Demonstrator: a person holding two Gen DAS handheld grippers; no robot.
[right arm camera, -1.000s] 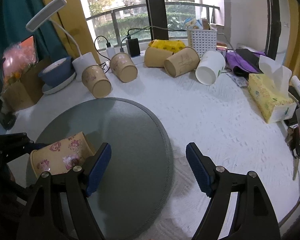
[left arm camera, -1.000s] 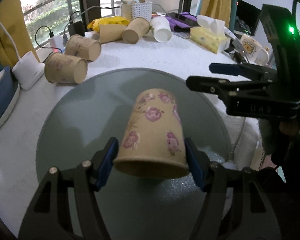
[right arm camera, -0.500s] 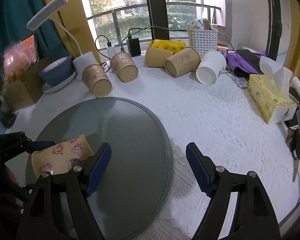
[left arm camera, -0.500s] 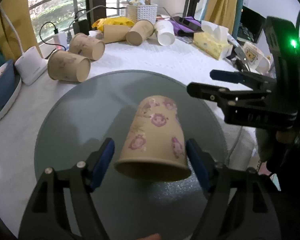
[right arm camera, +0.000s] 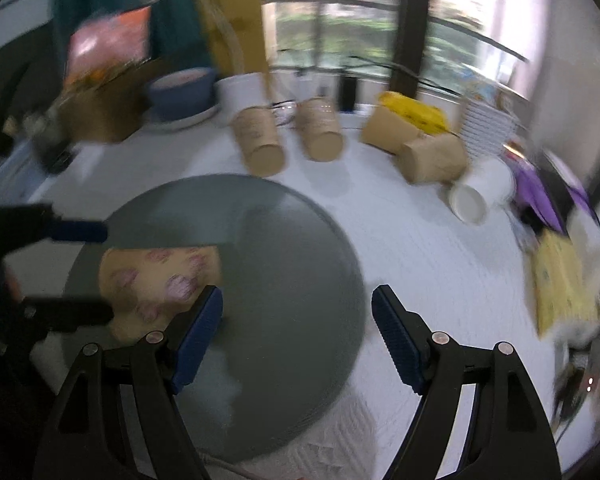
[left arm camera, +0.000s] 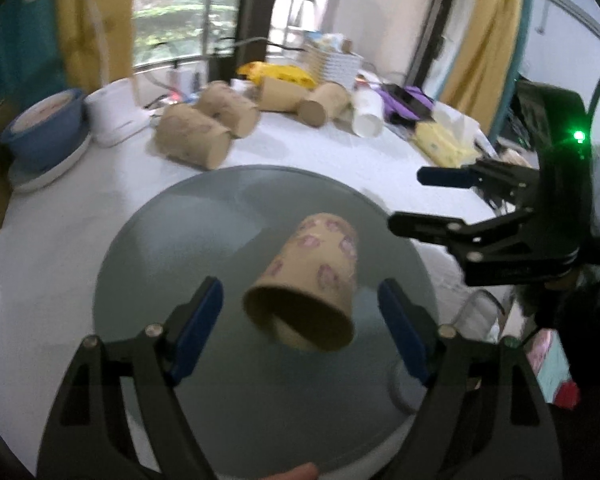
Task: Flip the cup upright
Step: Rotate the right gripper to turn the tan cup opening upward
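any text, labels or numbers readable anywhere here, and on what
No text reads clearly in either view.
Floral cup: pink flower prints only, no words.
Brown cups: faint markings on the sides, too blurred to read.
Yellow tissue pack: small pattern, blurred, no legible words.
Right gripper: embossed marking on its body, too blurred to read.

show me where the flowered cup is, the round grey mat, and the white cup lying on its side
flowered cup (left arm camera: 316,264), left wrist view, patterned side wall.
round grey mat (left arm camera: 220,216), left wrist view, bare far surface.
white cup (right arm camera: 470,202), right wrist view, open mouth.
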